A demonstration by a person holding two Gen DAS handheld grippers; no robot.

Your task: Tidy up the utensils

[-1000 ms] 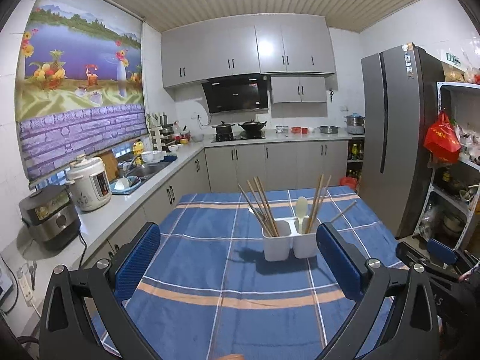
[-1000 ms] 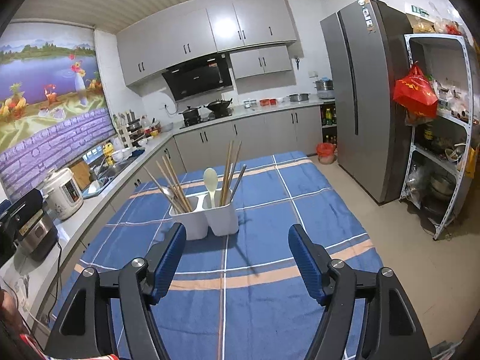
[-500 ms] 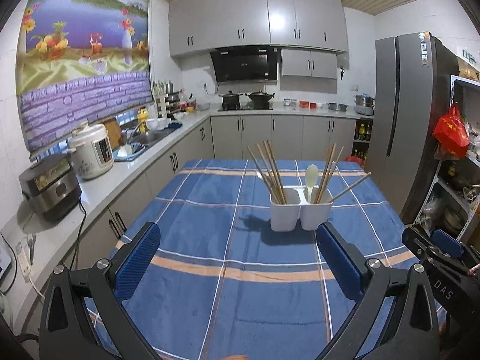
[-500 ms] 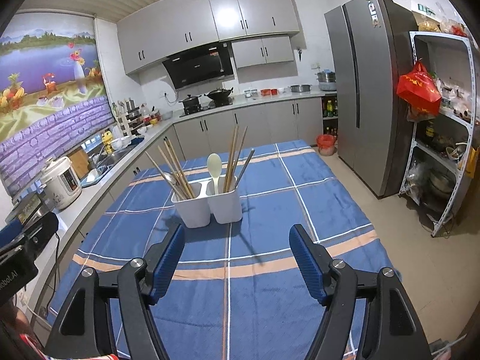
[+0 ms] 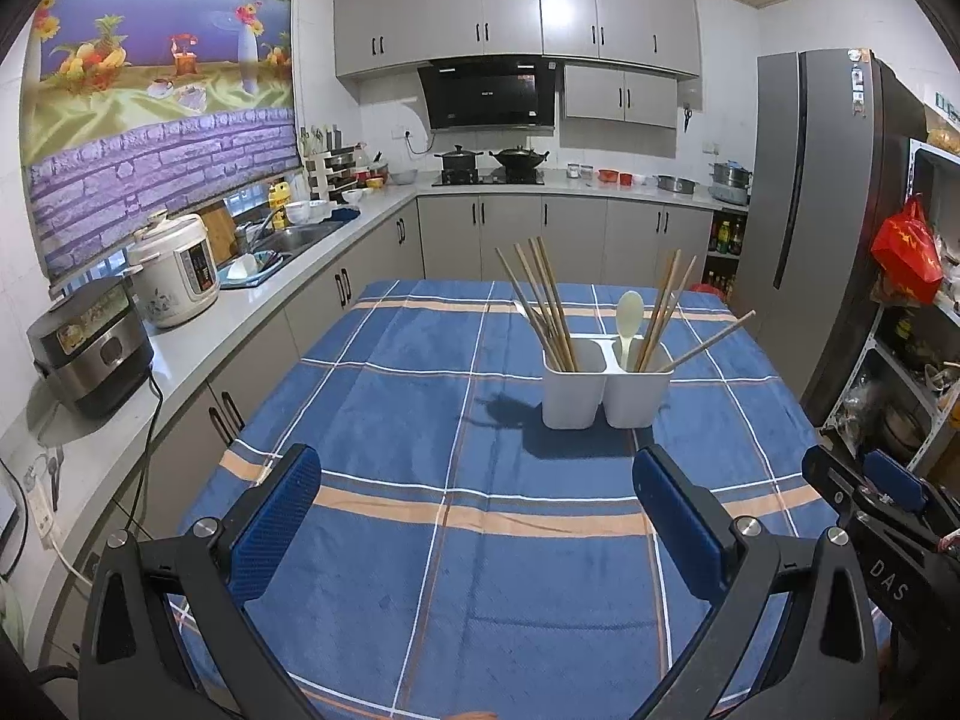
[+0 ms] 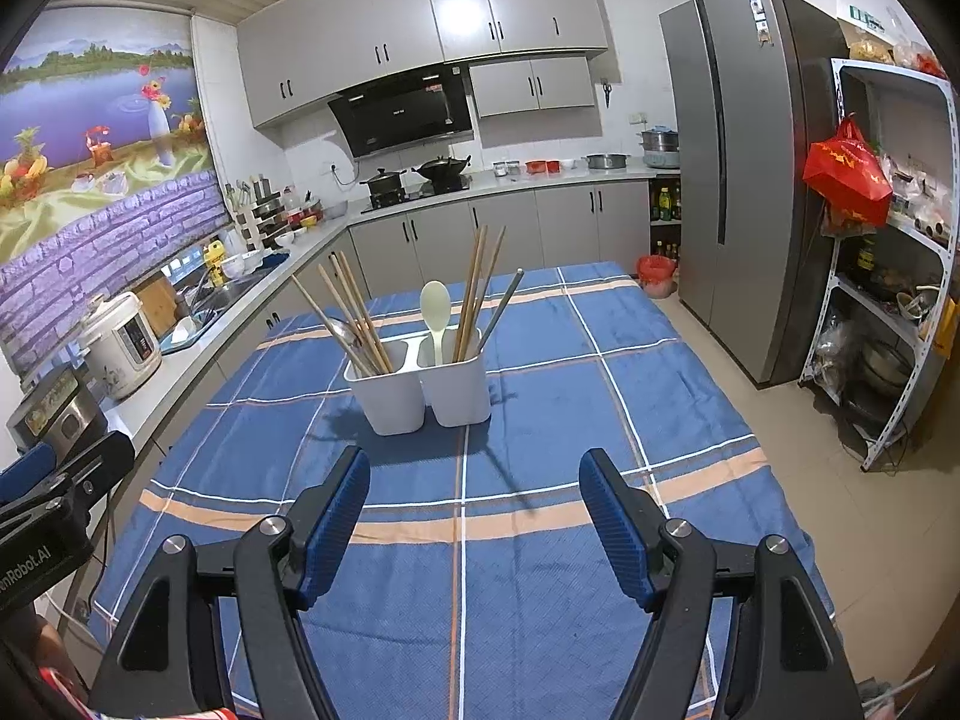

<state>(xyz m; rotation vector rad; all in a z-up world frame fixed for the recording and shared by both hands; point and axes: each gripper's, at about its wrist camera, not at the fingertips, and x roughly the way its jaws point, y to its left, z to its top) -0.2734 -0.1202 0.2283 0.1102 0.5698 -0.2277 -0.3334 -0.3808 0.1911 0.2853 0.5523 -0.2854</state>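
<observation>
Right tool (image 5: 888, 516) reads "DAS" — left tool (image 6: 36, 516), "onRobot.AI".

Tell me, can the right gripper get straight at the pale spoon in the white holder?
Probably yes: the right gripper is open and empty, and only bare tablecloth lies between it and the spoon, though chopsticks stand close beside.

Lower ends of chopsticks (image 6: 360, 324) and pale spoon (image 6: 435, 315) hidden inside white two-cup holder (image 6: 420, 387), can't tell what they rest on. Metal utensil (image 6: 347, 333) behind left chopstick bunch mostly blocked, type unclear. Right gripper (image 5: 888, 504) cut off by right edge in left wrist view. Small jars on far counter (image 5: 600, 174) too tiny to identify. Shelf rack (image 6: 900, 276) contents blurry clutter.
</observation>
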